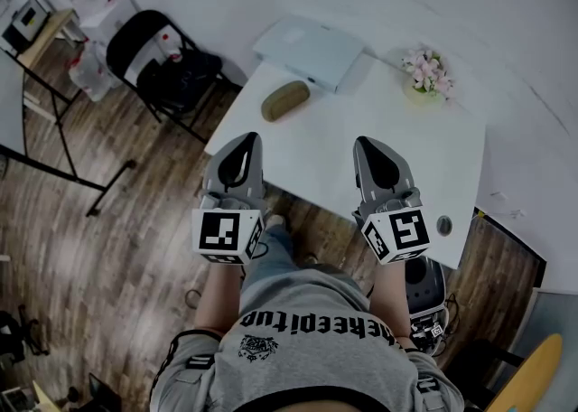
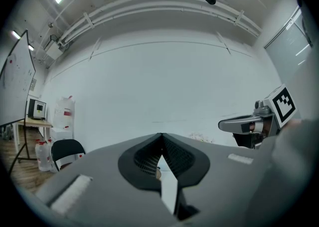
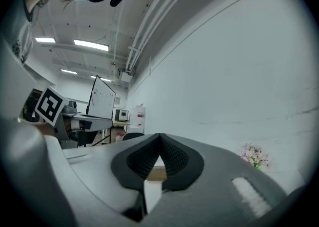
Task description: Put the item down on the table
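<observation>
Head view first: the brown case (image 1: 285, 99) is already lying on the white table (image 1: 316, 166), over in the far-left part, just on the near side of the white box (image 1: 312, 49). Its long axis runs diagonally, near-left to far-right. You're holding both grippers level over the table's near edge, pointing away from you. The left gripper (image 1: 246, 141) is clearly the nearer one. The case sits a bit farther out and slightly right of its tip, with bare table in between. The right gripper (image 1: 366, 144) is well apart from the case, off to the right, on the same side as the flowers (image 1: 426, 71).

Left gripper view: your jaws are pressed together at the tips (image 2: 162, 137) with nothing between them. Low in the gap there's a strip of table and a tiny brownish speck. It might be the case, but I can't say for sure.

Right gripper view: same deal, the jaws meet tip to tip (image 3: 159, 136) and hold nothing. A tan sliver shows low in the gap, maybe the case.

To me the item looks put down. If you do reach for it again, go with the left gripper and close across that diagonal, not along it.
</observation>
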The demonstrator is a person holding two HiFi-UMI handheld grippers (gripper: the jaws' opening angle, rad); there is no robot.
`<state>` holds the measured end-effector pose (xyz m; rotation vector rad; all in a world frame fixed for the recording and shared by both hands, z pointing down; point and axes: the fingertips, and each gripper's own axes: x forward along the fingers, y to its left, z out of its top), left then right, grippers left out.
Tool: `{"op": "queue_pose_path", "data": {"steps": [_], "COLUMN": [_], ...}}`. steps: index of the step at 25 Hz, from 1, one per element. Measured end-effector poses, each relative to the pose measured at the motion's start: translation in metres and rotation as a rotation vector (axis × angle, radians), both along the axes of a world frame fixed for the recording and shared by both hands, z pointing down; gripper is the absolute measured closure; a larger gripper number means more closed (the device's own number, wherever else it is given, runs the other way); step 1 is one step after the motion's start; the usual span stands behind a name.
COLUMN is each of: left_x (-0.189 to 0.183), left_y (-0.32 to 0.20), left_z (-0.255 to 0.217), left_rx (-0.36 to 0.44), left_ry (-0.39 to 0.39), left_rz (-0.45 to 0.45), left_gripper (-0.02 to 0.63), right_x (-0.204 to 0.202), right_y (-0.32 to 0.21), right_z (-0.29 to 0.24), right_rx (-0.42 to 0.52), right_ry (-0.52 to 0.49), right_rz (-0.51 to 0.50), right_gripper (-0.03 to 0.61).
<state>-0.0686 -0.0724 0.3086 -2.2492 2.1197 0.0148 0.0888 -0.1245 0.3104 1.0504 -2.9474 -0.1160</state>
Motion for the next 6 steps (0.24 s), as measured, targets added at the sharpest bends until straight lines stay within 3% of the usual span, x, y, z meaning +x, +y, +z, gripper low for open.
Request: {"op": "queue_pose_path", "data": {"steps": [6], "left_x": [0.0057], "left_y": [0.0013], "left_z": [0.0008], "left_rx": [-0.006], "left_ry": [-0.007], "left_rz": [0.0], "left_gripper": [0.595], "right_x": [0.0055], "right_y": [0.0021], "right_z": [0.0005], "right_rx": [-0.001], "right_ry": [-0.004], "right_rz": [-0.002], "right_gripper": [0.583]}}
